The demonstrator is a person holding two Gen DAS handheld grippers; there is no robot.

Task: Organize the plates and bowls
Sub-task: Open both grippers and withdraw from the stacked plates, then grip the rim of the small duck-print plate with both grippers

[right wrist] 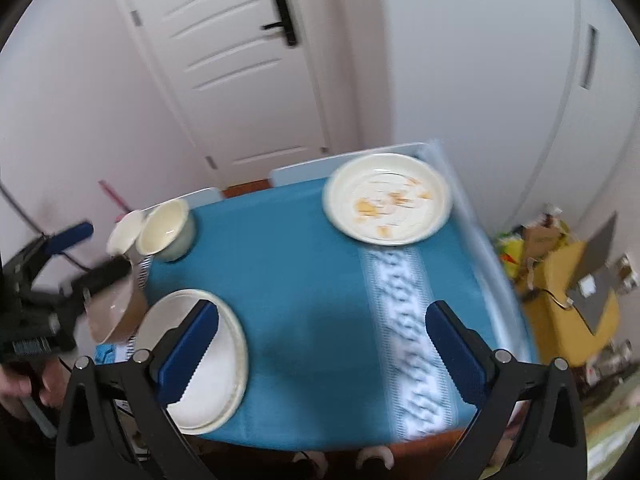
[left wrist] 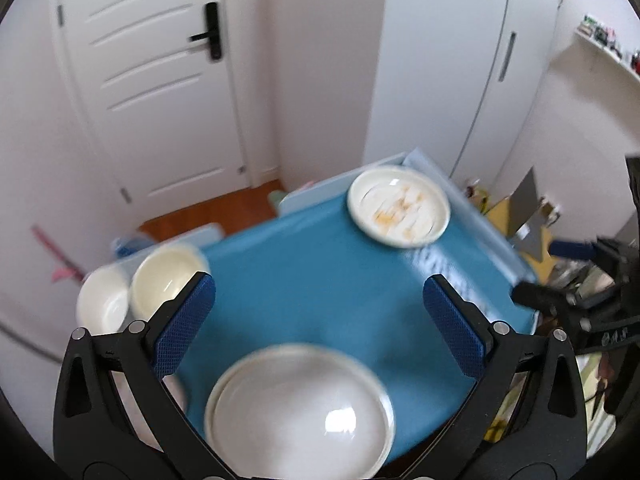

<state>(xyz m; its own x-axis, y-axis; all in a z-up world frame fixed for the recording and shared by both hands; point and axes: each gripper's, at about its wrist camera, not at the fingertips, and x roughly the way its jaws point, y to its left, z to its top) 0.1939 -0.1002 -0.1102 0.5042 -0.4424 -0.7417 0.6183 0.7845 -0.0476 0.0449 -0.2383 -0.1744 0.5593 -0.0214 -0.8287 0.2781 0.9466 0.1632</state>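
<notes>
A table under a blue cloth (left wrist: 304, 248) (right wrist: 296, 264) holds the dishes. Nearest me sits a stack of clean white plates (left wrist: 300, 412) (right wrist: 224, 376), below my left gripper (left wrist: 320, 284), which is open and empty. A plate with orange food stains (left wrist: 400, 208) (right wrist: 388, 204) lies at the far right corner. A cream bowl (left wrist: 166, 280) (right wrist: 168, 232) and a white bowl (left wrist: 102, 304) (right wrist: 124, 232) stand side by side at the left edge. A brownish bowl (right wrist: 114, 308) sits in front of them. My right gripper (right wrist: 322, 308) hovers open and empty over the cloth's middle.
A white door (left wrist: 160, 80) and wardrobe (left wrist: 460, 80) stand behind the table. A yellow box with clutter (right wrist: 568, 280) lies right of the table. Wooden floor (left wrist: 208, 212) shows at the back. A hand (right wrist: 16, 384) holds the left gripper (right wrist: 88, 254).
</notes>
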